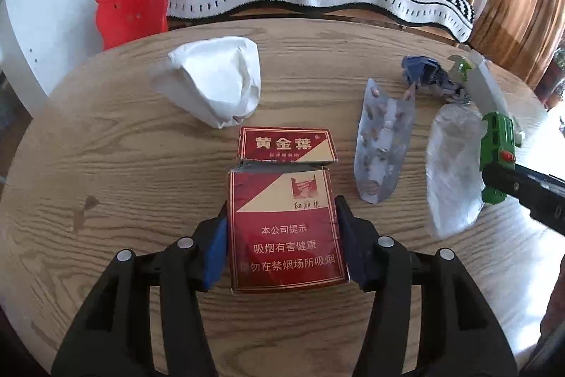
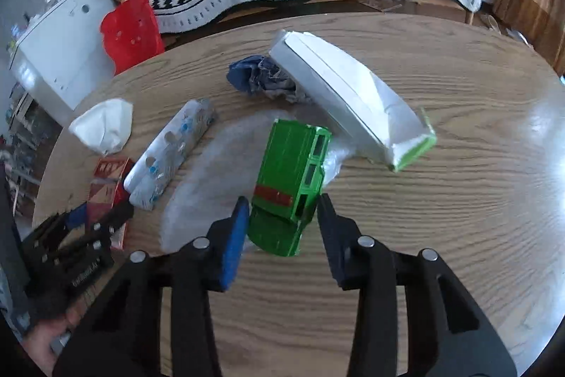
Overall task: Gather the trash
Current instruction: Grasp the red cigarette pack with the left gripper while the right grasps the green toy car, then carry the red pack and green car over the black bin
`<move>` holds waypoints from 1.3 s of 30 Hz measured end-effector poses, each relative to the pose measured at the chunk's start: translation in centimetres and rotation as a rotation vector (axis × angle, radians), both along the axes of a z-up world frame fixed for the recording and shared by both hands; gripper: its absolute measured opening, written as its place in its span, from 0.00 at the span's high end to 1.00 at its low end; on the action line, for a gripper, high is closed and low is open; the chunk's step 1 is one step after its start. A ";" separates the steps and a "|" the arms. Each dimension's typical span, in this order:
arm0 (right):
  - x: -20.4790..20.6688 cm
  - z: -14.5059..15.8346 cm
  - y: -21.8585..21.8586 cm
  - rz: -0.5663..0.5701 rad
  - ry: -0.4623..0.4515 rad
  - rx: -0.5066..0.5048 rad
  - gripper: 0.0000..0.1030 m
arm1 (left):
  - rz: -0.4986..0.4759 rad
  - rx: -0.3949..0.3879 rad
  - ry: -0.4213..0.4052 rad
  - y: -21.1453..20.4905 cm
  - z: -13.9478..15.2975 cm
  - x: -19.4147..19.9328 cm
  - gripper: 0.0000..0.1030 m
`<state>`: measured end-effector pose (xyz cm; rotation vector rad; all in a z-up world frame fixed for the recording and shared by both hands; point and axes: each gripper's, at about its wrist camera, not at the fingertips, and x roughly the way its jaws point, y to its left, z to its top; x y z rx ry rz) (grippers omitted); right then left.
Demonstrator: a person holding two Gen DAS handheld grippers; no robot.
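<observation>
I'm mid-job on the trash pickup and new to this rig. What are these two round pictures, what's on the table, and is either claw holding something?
There is no robot arm: a person carries a two-finger claw in each hand, and each claw has a wide-angle camera looking along its fingers.

Left wrist view: the left gripper has its pads against both sides of the red cigarette pack, whose torn lid lies flapped open.

Right wrist view: the right gripper straddles the green box. The left pad touches it; I can't tell whether the right one does.

Also on the wooden table: crumpled white paper, a used pill blister strip, clear plastic wrap, a blue crumpled wrapper and a white carton.
</observation>
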<state>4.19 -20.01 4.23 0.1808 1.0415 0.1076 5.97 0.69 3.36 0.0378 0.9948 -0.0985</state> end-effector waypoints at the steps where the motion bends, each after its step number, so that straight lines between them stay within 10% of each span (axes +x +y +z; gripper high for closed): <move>1: -0.5 0.2 0.1 0.019 -0.010 -0.021 0.63 | -0.004 -0.003 0.002 0.1 0.1 -0.2 0.48; 39: -3.8 0.9 -4.4 0.011 -0.022 0.003 0.64 | 0.007 -0.143 0.033 1.6 1.5 -2.0 0.48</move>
